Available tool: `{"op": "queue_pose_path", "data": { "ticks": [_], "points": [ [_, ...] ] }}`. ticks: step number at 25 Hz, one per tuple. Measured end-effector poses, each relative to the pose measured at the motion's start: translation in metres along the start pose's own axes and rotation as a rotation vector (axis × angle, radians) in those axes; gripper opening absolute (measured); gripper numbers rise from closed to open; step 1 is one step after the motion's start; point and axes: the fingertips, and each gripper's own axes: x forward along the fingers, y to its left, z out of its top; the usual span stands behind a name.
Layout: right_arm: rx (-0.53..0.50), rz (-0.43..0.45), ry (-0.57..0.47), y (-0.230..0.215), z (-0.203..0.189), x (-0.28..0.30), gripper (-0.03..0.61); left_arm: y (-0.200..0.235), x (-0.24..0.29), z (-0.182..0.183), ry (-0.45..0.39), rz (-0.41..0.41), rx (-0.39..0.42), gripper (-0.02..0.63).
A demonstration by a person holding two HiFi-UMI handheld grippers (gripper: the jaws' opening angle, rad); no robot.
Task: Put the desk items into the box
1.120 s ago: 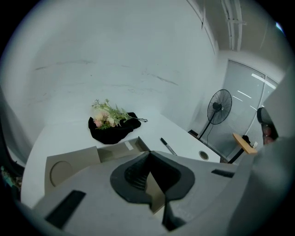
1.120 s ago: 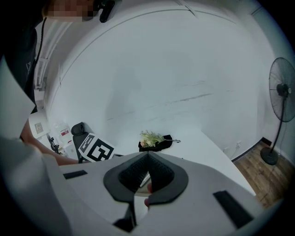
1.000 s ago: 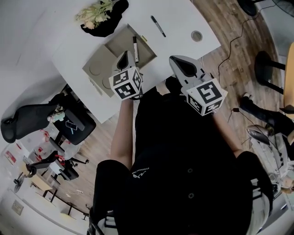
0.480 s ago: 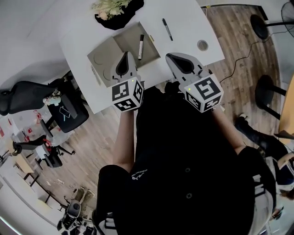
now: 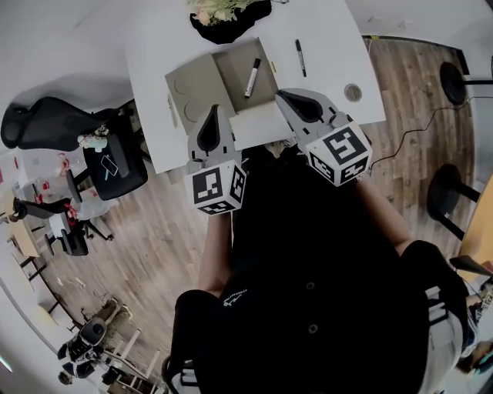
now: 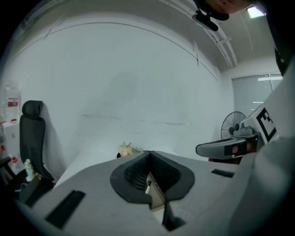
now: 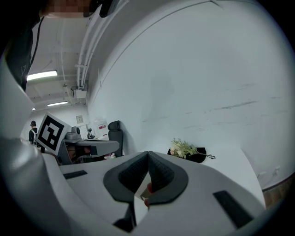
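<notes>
An open cardboard box (image 5: 200, 85) stands on the white desk (image 5: 331, 38), and a black-and-white marker (image 5: 252, 77) lies inside it. To its right a black pen (image 5: 300, 58) and a small round item (image 5: 353, 93) lie on the desk. My left gripper (image 5: 215, 109) hangs shut and empty at the desk's near edge, just short of the box. My right gripper (image 5: 283, 94) is shut and empty beside the box's near right corner. In the left gripper view, the left gripper (image 6: 148, 153) meets at its tips, and the marker (image 6: 147, 185) shows through the gap below them.
A bunch of flowers on black cloth (image 5: 227, 11) lies at the desk's far edge behind the box. A black office chair (image 5: 46, 123) stands to the left of the desk, and a second chair with things on it (image 5: 115, 173) is nearer. Wooden floor surrounds the desk.
My left gripper has drawn back from the box toward the person's body. The marker stays in the box. The head view has swung, so the desk sits more upright in it.
</notes>
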Motion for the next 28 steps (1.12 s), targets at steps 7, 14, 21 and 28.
{"op": "queue_pose_path", "data": {
  "ticks": [7,14,21,28],
  "points": [
    [-0.049,0.066,-0.032,0.021,0.012,0.006,-0.002,-0.006,-0.032,0.006,-0.069,0.061,0.004,0.008],
    [-0.085,0.079,-0.068,0.025,0.026,0.001,-0.002,-0.004,-0.044,0.007,-0.089,0.09,0.0,0.008],
    [-0.111,0.072,-0.089,0.022,0.032,0.0,-0.002,-0.012,-0.038,0.017,-0.126,0.094,-0.001,0.008],
    [-0.125,0.07,-0.123,0.019,0.04,0.001,-0.002,-0.013,-0.032,0.02,-0.13,0.094,0.025,0.008]
  ]
}}
